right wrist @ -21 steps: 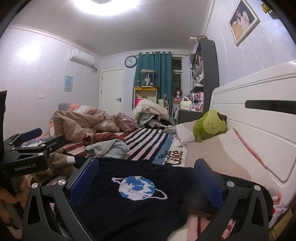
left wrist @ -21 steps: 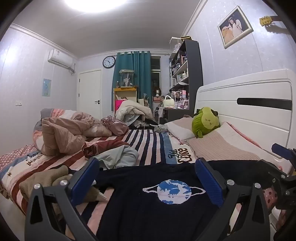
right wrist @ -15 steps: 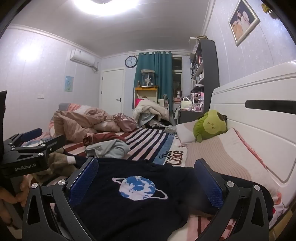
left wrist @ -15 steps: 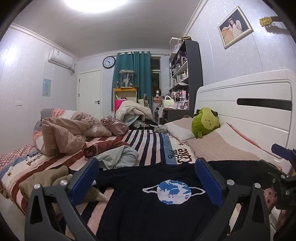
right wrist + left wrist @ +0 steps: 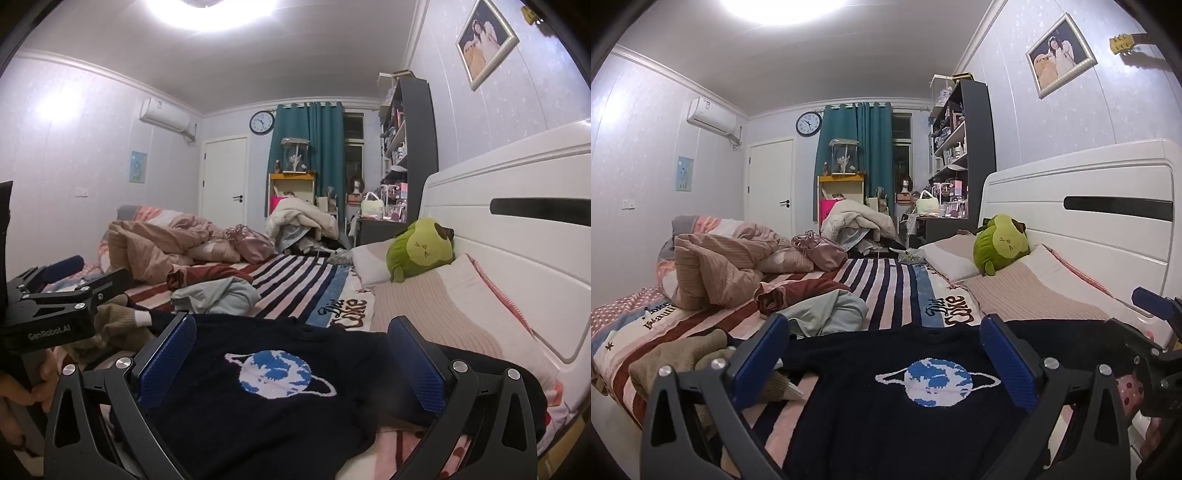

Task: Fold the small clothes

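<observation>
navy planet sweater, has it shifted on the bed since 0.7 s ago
No. The navy planet sweater lies flat in the same spot: its top edge sits just below the "Cute" lettering on the striped bedspread, as before.

green plush toy (image 5: pixel 999 245) on pillow (image 5: pixel 1039 291) | wall clock (image 5: pixel 808 123) | teal curtain (image 5: pixel 855 162)

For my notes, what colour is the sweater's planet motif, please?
Blue with a white ring, on the dark navy knitted sweater; left wrist view.

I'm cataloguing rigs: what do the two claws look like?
Both match: the left claw and right claw have matte black cut-out frames, silver screws and textured blue finger pads. White "GenRobot.AI" lettering marks the left claw's side. No cables visible.
</observation>
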Motion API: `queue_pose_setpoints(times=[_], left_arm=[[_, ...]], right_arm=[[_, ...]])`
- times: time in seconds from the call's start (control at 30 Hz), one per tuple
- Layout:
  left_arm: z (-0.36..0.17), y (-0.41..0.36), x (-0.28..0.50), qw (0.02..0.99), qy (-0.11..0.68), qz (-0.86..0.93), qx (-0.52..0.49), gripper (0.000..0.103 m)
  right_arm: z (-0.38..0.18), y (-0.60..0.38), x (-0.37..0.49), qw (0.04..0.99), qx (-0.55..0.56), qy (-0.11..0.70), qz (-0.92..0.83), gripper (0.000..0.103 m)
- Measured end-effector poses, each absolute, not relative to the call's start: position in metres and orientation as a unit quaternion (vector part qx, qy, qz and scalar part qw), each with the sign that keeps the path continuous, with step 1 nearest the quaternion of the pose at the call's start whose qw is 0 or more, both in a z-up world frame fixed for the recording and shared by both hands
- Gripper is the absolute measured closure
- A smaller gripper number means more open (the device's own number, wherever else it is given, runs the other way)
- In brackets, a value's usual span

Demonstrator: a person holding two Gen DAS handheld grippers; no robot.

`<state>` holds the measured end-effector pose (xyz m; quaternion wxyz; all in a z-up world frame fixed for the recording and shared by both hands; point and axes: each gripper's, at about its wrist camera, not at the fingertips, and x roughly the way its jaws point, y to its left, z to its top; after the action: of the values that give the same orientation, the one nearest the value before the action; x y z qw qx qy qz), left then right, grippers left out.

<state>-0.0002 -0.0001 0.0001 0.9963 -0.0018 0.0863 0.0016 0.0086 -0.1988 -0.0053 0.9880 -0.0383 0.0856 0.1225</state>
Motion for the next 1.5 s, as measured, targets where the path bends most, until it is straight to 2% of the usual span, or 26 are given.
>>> queue_pose_setpoints(times=[1.5], left_arm=[[-0.0062,0.0015,0.0027,0.996,0.092,-0.001,-0.008,0.001]], right_arm=[[-0.0034,-0.1969,0.0058,0.988,-0.035,0.087,0.123,0.000]])
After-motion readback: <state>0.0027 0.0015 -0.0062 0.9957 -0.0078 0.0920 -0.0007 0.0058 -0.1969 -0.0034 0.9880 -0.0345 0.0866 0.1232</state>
